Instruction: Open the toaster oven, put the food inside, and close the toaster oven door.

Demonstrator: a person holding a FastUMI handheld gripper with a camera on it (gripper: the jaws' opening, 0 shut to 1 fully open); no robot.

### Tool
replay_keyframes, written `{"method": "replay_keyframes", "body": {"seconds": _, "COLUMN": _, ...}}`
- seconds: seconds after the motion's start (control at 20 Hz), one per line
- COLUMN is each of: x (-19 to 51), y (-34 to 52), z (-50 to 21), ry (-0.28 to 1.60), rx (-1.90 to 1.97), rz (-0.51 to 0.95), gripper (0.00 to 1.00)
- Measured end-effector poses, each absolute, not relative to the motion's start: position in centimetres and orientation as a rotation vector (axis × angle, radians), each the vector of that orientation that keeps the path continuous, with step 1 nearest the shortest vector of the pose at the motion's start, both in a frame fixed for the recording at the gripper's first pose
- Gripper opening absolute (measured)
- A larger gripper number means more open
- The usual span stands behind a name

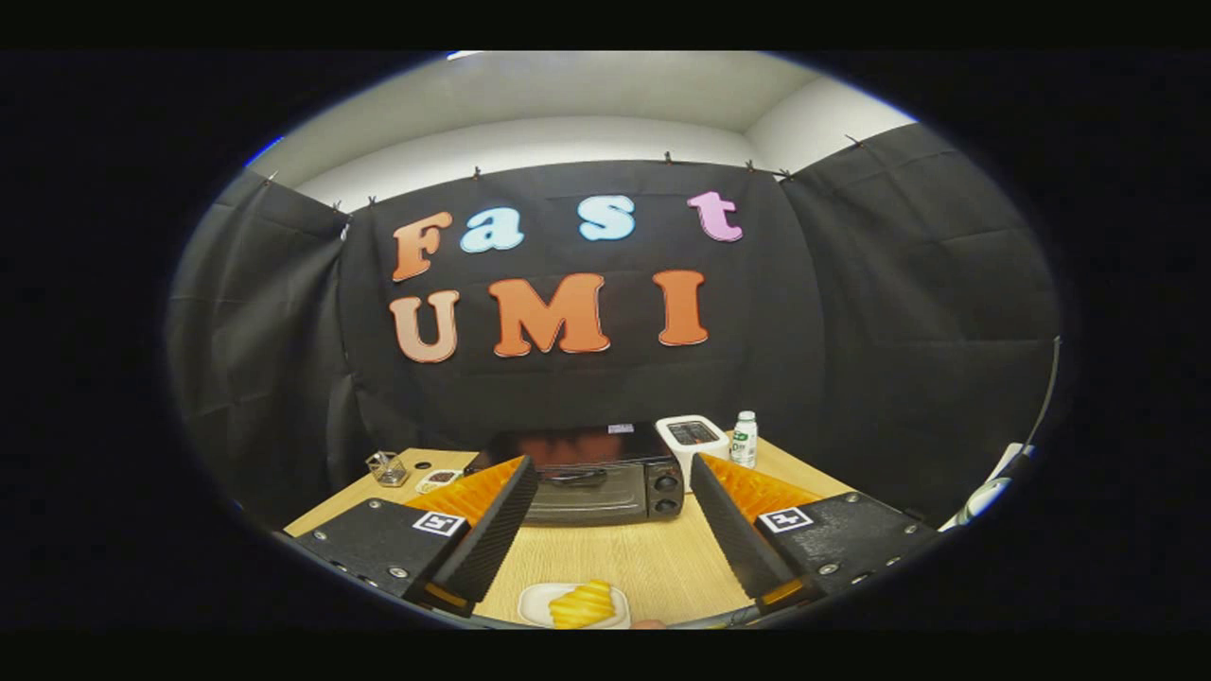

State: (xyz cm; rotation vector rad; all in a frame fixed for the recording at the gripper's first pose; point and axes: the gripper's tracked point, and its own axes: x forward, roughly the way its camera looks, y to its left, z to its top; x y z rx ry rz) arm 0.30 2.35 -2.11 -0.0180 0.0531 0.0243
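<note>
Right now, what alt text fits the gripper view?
The open gripper hangs above a wooden table, fingers empty, aimed at a closed toaster oven. Yellow food on a white plate sits near, between the fingers.

Fingers (613, 478) spread — toaster oven (596, 478) beyond, door closed.
</note>
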Motion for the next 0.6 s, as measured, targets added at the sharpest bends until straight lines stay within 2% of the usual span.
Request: {"method": "replay_keyframes", "body": {"seconds": 0.6, "x": -1.1, "y": 3.1, "z": -8.5, "ry": 0.121, "rx": -0.007, "rz": 0.008, "gripper": 0.97}}
